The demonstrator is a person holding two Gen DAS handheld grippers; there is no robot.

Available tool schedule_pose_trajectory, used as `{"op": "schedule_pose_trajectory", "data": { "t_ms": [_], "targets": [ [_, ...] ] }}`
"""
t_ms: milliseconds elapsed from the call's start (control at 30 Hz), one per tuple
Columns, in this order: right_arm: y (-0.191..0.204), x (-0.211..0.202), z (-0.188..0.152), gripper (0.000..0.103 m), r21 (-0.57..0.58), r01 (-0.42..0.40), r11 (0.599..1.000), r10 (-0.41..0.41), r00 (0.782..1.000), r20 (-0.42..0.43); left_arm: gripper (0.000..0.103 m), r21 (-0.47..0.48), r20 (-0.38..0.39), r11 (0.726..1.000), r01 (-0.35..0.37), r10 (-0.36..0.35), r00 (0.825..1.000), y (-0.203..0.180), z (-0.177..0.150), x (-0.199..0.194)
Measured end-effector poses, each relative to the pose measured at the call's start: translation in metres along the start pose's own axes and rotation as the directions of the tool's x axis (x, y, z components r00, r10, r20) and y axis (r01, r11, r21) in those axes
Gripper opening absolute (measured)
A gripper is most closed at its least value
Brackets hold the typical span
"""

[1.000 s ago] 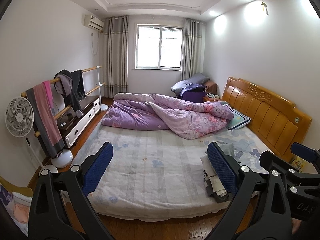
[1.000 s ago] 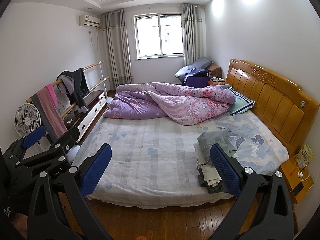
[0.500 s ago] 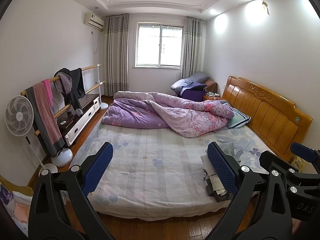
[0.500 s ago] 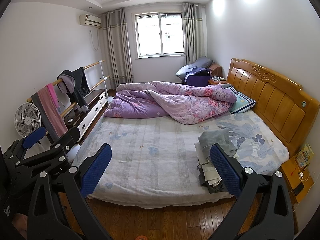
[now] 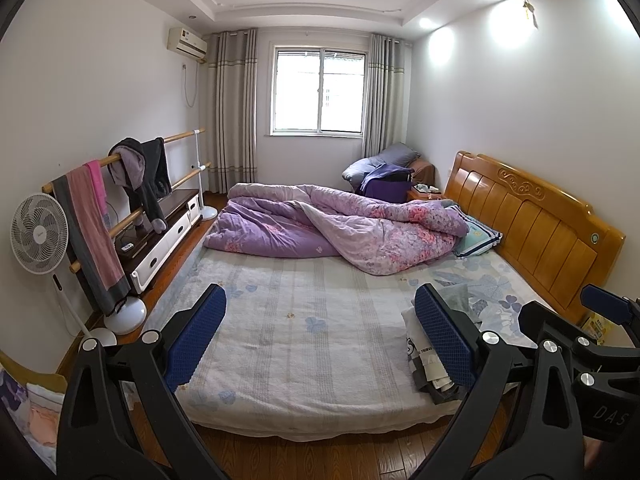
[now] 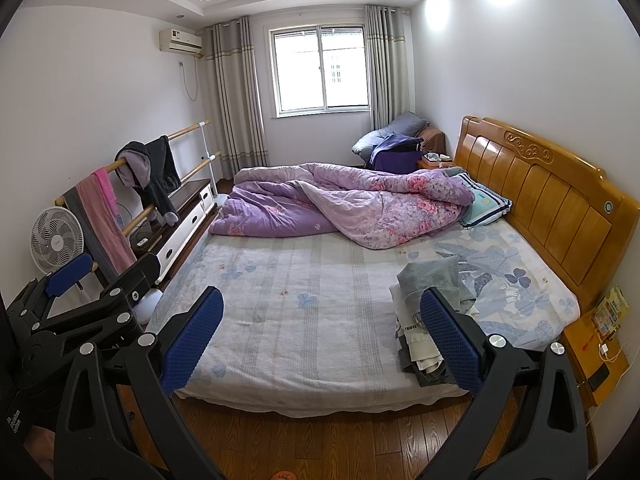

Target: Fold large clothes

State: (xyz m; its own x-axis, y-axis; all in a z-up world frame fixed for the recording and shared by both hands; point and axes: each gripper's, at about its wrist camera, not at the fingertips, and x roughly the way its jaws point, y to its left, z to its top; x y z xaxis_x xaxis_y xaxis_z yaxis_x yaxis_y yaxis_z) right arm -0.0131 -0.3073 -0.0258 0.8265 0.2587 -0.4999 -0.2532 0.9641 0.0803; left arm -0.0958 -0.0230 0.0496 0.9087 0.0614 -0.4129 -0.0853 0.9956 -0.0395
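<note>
- Left hand-held gripper (image 5: 316, 340) hovers at the foot of the bed, fingers spread wide, released, nothing between the blue pads (image 5: 196, 334).
- Right hand-held gripper (image 6: 320, 340) is alongside it, also released and empty; in the left view its frame pokes in at 3 o'clock.
- Barely any change over the last second: both views have crept a touch, the bed sitting slightly differently in frame, and no cloth has shifted. So no fold is in progress right now.
- Just beyond the right pads, at 4 o'clock on the mattress, lies the stack of clothes (image 6: 430, 300): a grey piece on top, white printed fabric and darker layers beneath, near the bed's front edge.
- That pile looks roughly folded, so this could be a stack waiting to be worked or one already done; I can't tell which.
- The middle of the bed (image 6: 304, 300) lies bare under the striped sheet.
- Further out, at 12 o'clock, a purple quilt (image 6: 340, 204) is bunched up; the clothes rack (image 5: 132, 184) stands at 9 o'clock.
</note>
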Motion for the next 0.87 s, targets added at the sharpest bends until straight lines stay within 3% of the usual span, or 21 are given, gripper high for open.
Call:
{"op": "schedule_pose_trajectory", "data": {
  "t_ms": [867],
  "targets": [
    [0.006,0.001,0.0,0.095,0.005,-0.002,1.0,0.002,1.0,-0.006,0.095,0.004,-0.009,1.0,0.005,-0.004,1.0,0.012,0.003,0.002]
  ]
}}
